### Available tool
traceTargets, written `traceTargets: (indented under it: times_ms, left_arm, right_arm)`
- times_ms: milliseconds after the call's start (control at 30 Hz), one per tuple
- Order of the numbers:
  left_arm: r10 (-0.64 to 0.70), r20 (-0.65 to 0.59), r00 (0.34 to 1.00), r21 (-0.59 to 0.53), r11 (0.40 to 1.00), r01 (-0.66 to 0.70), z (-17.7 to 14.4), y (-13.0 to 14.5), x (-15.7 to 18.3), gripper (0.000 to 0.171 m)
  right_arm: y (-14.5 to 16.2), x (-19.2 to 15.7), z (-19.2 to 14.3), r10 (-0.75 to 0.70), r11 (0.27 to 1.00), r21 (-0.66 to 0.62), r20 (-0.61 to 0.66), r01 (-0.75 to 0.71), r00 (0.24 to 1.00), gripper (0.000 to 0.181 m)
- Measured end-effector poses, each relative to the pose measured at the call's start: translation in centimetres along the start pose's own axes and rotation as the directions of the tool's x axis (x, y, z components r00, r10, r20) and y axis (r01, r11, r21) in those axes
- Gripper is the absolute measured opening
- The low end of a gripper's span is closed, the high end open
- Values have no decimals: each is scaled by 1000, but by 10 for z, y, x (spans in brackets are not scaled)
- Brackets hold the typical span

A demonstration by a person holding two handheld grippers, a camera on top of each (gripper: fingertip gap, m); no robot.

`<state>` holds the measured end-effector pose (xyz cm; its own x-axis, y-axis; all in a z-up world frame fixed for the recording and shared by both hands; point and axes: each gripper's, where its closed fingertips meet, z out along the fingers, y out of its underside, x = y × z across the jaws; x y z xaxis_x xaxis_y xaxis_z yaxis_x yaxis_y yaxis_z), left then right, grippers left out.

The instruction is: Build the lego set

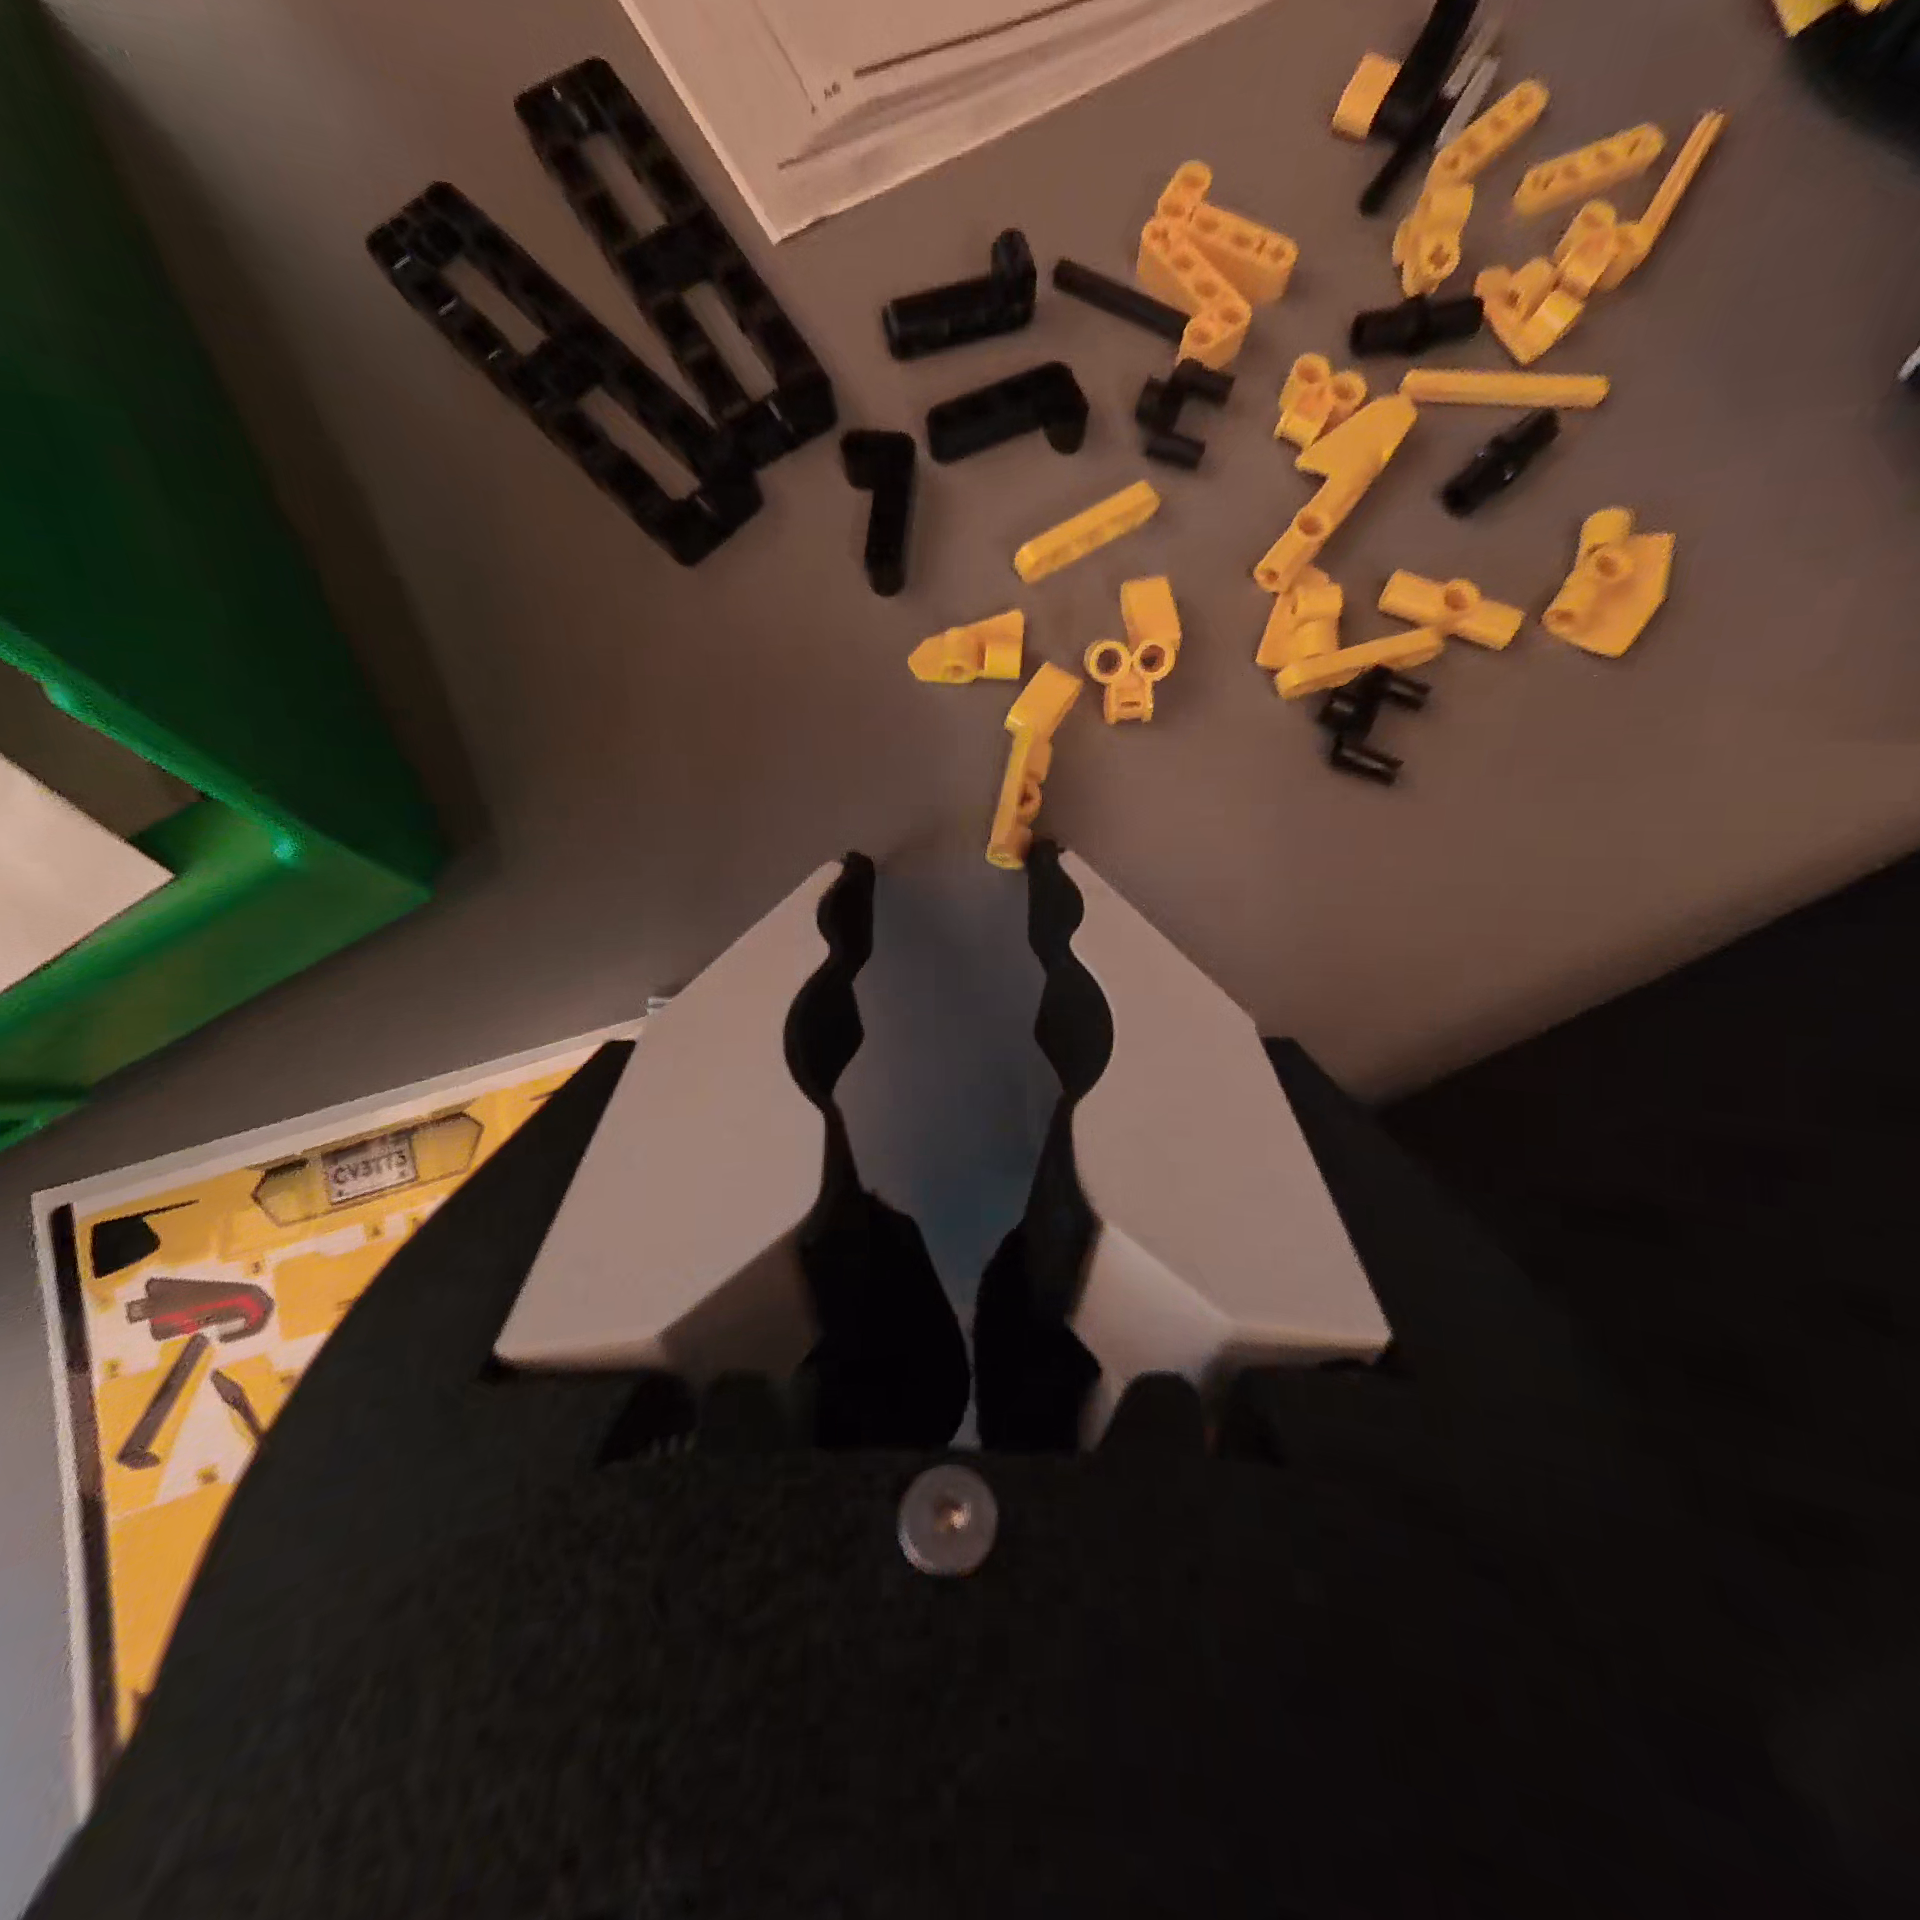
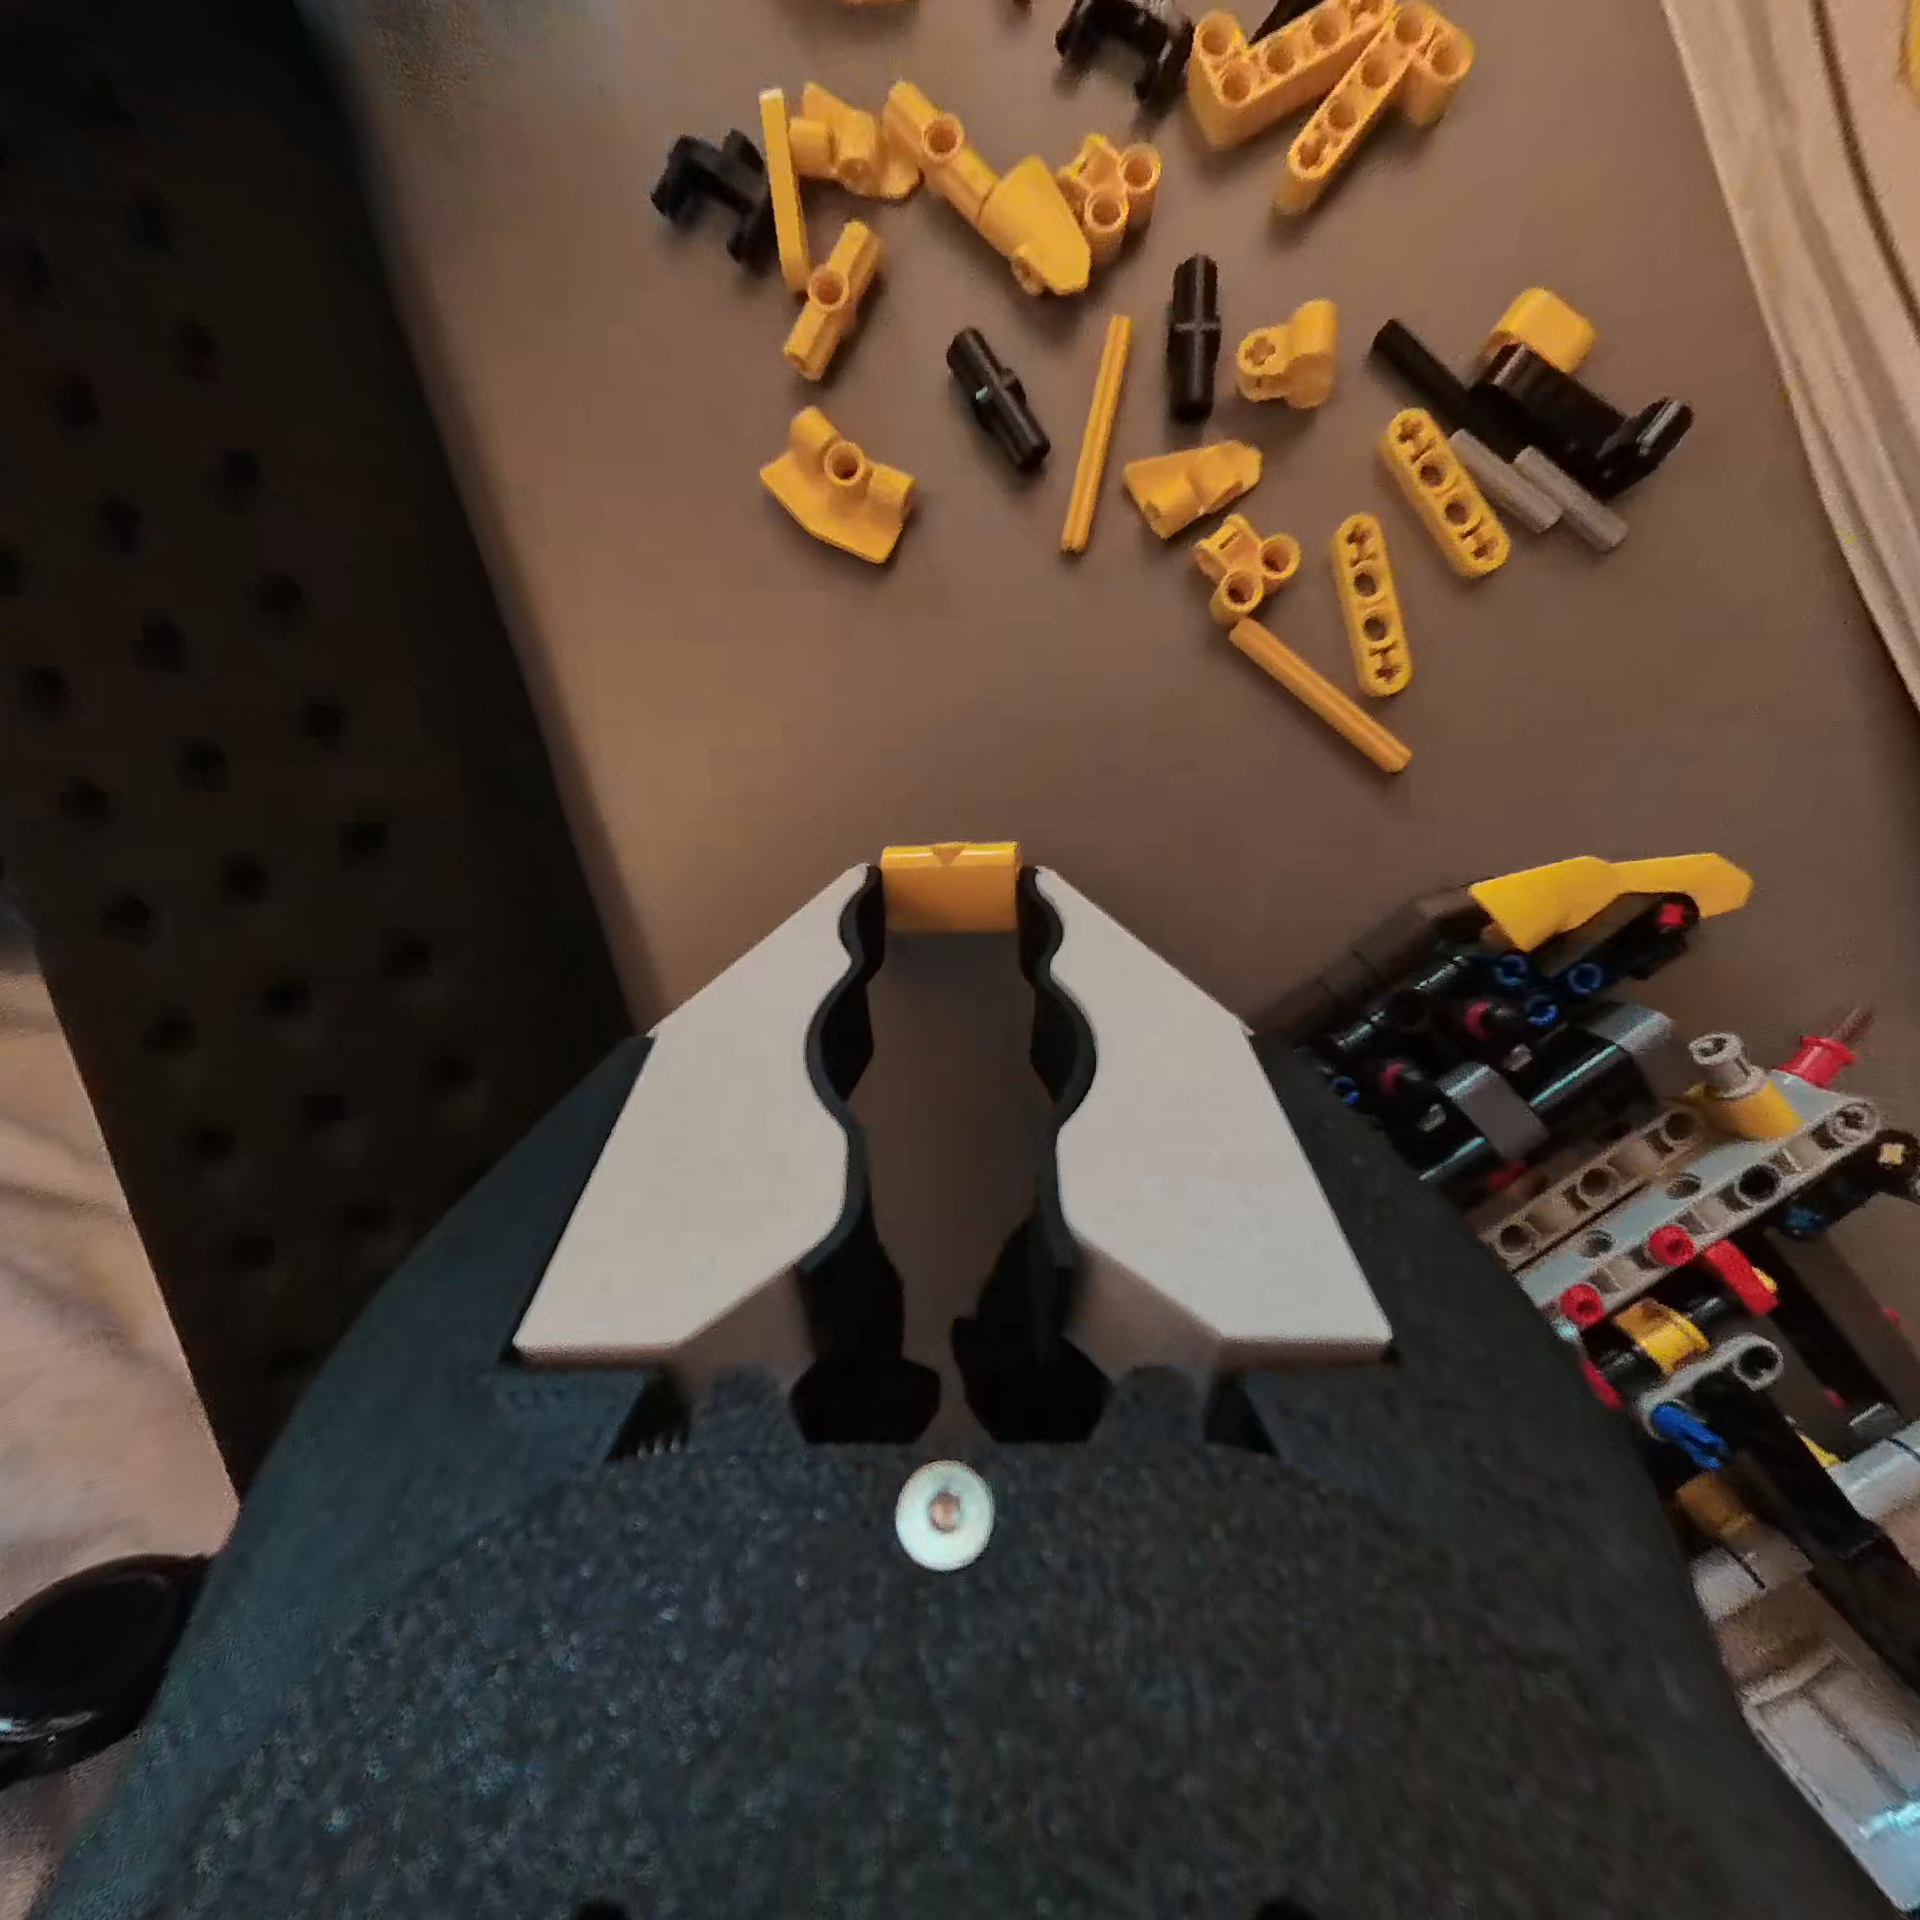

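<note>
Loose yellow and black Lego Technic pieces lie scattered on the grey table (image 1: 644, 665). My left gripper (image 1: 948, 868) is open and empty above the table. A long bent yellow piece (image 1: 1027, 764) lies just beyond its right fingertip. Two black rectangular frames (image 1: 597, 301) lie at the far left of the pile. My right gripper (image 2: 951, 883) is shut on a small yellow curved piece (image 2: 951, 883) held between its fingertips. The partly built model (image 2: 1621, 1164), with grey beams and red, blue and black pins, lies to the right of the right gripper.
A green box (image 1: 208, 727) stands at the left. A yellow sticker sheet (image 1: 208, 1340) lies under the left gripper, and a white instruction sheet (image 1: 894, 83) at the far edge. A dark perforated panel (image 2: 208, 623) borders the table on the left in the right wrist view. The tips of one gripper are about 20 centimeters away from the tips of the other.
</note>
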<state>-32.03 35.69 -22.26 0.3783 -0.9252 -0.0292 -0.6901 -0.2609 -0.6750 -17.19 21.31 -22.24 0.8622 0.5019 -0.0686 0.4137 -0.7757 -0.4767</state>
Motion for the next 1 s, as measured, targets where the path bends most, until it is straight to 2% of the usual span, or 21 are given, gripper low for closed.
traceTargets:
  times_ms: [133,233,333,400,533,667,733,800,833,900,1000]
  left_arm:
    - [32,2,999,7,999,-32,3,-3,-6,22]
    - [72,-24,997,3,997,-72,6,-5,-2,4]
    - [143,10,990,-2,990,-143,7,-6,-1,1]
    - [220,81,972,9,975,-222,2,-9,-3,0]
    - [358,194,913,104,918,-382,-14,-24,9,0]
    - [332,189,924,60,935,-349,-14,-21,9,0]
    - [315,141,939,37,946,-323,-10,-18,11,5]
    - [262,57,963,20,964,-263,-5,-15,14,33]
    - [241,8,970,13,970,-241,-4,-15,16,41]
    - [239,-58,969,4,971,-239,-3,-13,18,47]
    - [285,-83,955,-44,956,-290,3,-9,7,46]
  right_arm:
    - [-1,0,1,32,999,-6,11,-32,999,25]
    - [-2,0,1,44,999,2,30,-44,999,26]
    - [-2,0,-2,39,999,21,34,-40,999,32]
    - [-5,-3,-10,17,997,75,37,-20,999,33]
    - [-20,-11,-29,-22,971,239,52,9,998,32]
    - [-38,-18,-37,-35,935,354,74,6,997,29]
    - [-41,-21,-37,-40,927,374,90,3,995,27]
    - [-40,-24,-34,-46,927,375,98,6,994,27]
    - [-39,-24,-32,-52,926,378,91,14,995,27]
    - [-35,-25,-29,-66,924,381,74,33,995,27]
    - [-28,-27,-24,-71,922,385,74,37,995,27]
